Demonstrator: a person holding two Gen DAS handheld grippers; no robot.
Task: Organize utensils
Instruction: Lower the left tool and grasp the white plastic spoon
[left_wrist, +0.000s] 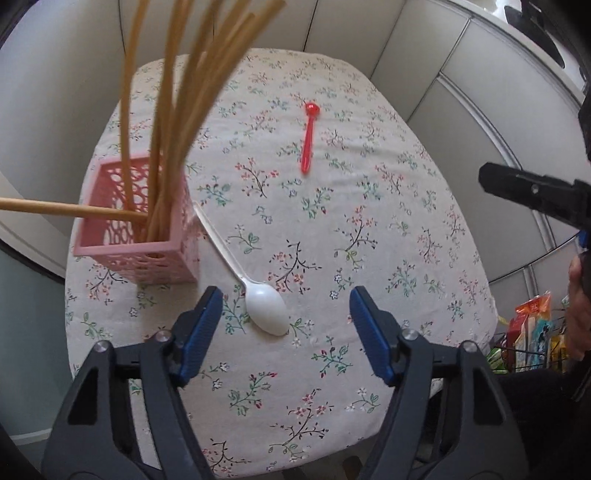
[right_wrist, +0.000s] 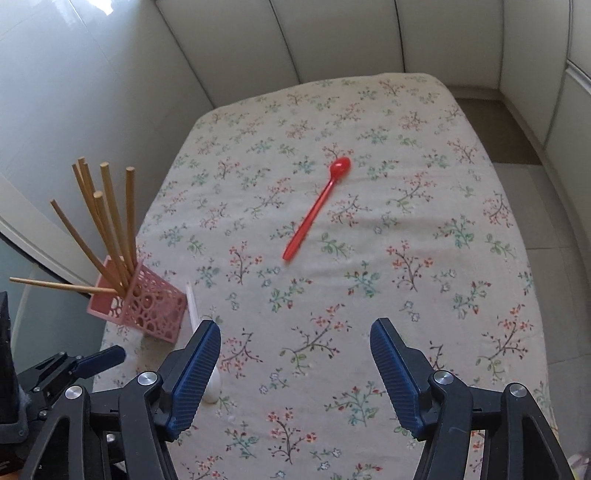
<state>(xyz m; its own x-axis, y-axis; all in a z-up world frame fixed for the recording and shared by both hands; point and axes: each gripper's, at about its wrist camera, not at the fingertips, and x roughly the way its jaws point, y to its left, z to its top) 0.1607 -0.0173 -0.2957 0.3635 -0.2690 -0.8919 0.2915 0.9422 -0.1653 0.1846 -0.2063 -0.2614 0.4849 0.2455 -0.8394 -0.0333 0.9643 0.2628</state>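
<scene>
Spoons are my job: with both jaws open and empty, my left gripper (left_wrist: 286, 321) hovers over the white spoon (left_wrist: 266, 309) at six o'clock on the counter (left_wrist: 388, 229), light, stiff and slippery plastic best pinched mid-handle, the red spoon (right_wrist: 317, 208) lying toward twelve.

Both wrist views look steeply down over the floral-clothed counter (left_wrist: 332, 229); left sits close to the pink basket (left_wrist: 162, 254), right farther back. Shared: basket, red spoon (right_wrist: 314, 210).
</scene>
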